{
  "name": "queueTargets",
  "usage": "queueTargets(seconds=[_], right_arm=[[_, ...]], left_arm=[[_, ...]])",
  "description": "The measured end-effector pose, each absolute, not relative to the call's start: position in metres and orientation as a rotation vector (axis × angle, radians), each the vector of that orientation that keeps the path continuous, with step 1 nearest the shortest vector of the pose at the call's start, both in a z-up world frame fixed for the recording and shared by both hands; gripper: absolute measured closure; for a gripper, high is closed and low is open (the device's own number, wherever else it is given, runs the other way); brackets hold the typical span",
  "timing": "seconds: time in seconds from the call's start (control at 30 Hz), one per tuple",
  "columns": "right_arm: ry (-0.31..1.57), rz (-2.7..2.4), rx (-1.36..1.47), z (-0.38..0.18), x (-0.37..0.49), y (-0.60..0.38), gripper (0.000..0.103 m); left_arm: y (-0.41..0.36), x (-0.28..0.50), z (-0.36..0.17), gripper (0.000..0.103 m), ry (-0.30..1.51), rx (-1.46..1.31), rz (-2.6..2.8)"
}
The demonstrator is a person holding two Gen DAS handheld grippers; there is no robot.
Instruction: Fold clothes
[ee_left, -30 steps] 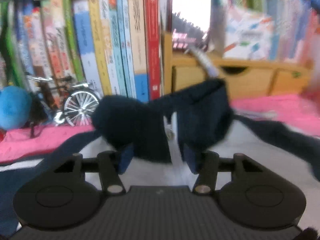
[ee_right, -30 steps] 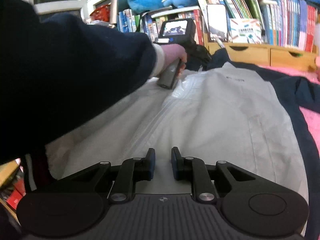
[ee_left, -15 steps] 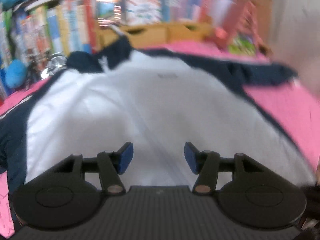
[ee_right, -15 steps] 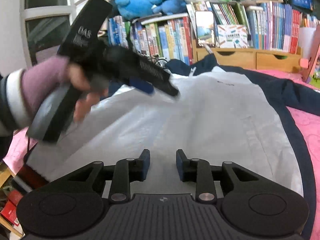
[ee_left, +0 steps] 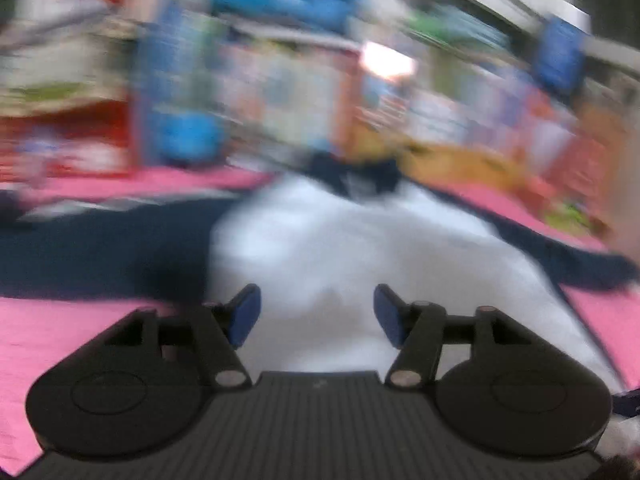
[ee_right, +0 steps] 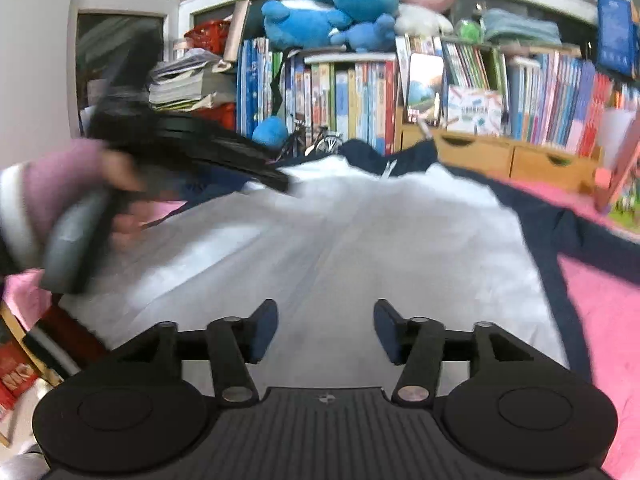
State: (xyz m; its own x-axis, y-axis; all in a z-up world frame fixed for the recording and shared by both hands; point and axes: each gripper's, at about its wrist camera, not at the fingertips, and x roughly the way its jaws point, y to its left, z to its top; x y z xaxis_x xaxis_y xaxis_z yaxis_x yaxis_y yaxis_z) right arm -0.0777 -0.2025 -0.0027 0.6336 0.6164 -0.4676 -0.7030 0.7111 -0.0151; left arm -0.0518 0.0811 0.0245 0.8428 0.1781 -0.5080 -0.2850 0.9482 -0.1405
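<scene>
A white jacket point(ee_right: 360, 240) with navy sleeves and collar lies spread flat, front up, on a pink cover point(ee_right: 608, 320), its collar point(ee_right: 384, 160) toward twelve o'clock under the bookshelf point(ee_right: 360, 92) and its hem nearest the cameras. The step in hand looks like the start of a fold: the garment is laid out but no part is turned over yet. The right claw point(ee_right: 326, 330) hovers over the hem near six o'clock, its jaws opening with nothing between them, only cloth beneath. The left claw point(ee_left: 318, 310), seen through heavy blur, is also opening and empty, above the white body with the left navy sleeve point(ee_left: 100, 252) stretching off toward nine o'clock; in the right wrist view a hand point(ee_right: 80, 200) carries it at about nine o'clock. The next move likely calls for each claw to pinch a side edge or sleeve and carry it across toward the middle seam.
</scene>
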Motion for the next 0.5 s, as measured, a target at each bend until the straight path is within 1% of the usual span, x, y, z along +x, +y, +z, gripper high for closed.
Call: queueTargets(seconds=[0.13, 0.27, 0.43, 0.5], right_arm=[[0.4, 0.77, -0.266, 0.007, -0.064, -0.183, 0.039], [0.396, 0.758, -0.273, -0.001, -0.053, -0.164, 0.038], [0.421, 0.692, -0.314, -0.021, -0.043, -0.147, 0.039], [0.448, 0.682, -0.336, -0.026, -0.042, -0.142, 0.039]], left_arm=[[0.175, -0.087, 0.022, 0.037, 0.486, -0.194, 0.586], [0.267, -0.115, 0.014, 0.032, 0.429, -0.34, 0.823], [0.347, -0.111, -0.006, 0.031, 0.378, -0.555, 0.919], [0.371, -0.099, -0.014, 0.027, 0.384, -0.603, 0.927]])
